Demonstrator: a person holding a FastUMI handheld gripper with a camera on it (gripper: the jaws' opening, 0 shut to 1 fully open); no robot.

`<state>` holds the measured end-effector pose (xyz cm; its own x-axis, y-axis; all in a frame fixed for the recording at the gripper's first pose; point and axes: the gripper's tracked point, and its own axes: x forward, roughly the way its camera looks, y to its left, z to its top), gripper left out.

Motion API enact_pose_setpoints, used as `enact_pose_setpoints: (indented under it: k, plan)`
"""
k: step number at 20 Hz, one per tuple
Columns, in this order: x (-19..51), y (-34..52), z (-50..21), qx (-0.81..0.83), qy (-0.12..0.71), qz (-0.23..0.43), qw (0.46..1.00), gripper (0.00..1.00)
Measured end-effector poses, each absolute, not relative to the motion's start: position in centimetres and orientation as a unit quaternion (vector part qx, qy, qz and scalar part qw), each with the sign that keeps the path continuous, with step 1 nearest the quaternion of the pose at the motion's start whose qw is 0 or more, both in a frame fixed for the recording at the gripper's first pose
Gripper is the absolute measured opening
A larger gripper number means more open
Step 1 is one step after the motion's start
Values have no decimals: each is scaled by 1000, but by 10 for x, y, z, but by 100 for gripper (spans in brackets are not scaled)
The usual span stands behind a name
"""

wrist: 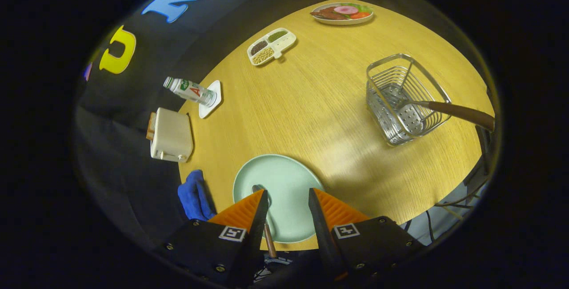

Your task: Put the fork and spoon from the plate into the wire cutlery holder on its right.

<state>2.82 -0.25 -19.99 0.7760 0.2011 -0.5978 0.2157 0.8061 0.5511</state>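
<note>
gripper view: the fingers (288, 204) are held apart at a moderate width over the near part of the plate (289, 182), with nothing clamped between them. the spoon (263, 209) is seen lying on the plate's near-left part, just beside the left finger's inner edge; its bowl points away from the fingers and its handle runs back toward them, passing over the plate's near rim. its long axis is thus roughly in line with the fingers, and it sits left of the gap's middle, so a small shift to the left is judged necessary before closing. the holder (402, 100) stands on the tabletop (320, 102) well apart, beyond and to the right of the fingers, with one brown-handled utensil, likely the fork (444, 110), already leaning in it. a bottle (191, 90) carries a label with a red letter "a"; the rest cannot be read.
</note>
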Motion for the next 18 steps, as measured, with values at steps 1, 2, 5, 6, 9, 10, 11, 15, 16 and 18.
enact_pose_setpoints:
  k: [1,2,5,6,9,10,11,15,16,18]
  plan:
    - [29,4,-202,306,341,2,889,57]
    - [29,11,-205,301,348,7,888,57]
    - [31,30,-214,286,366,23,885,57]
    - [30,36,-217,281,372,28,884,57]
    - [28,56,-229,265,392,42,880,57]
    - [28,62,-232,260,397,47,879,57]
    - [27,69,-236,254,405,51,877,57]
    - [23,88,-252,239,432,65,867,57]
    - [22,93,-256,236,440,69,864,57]
    - [22,102,-263,232,454,74,857,57]
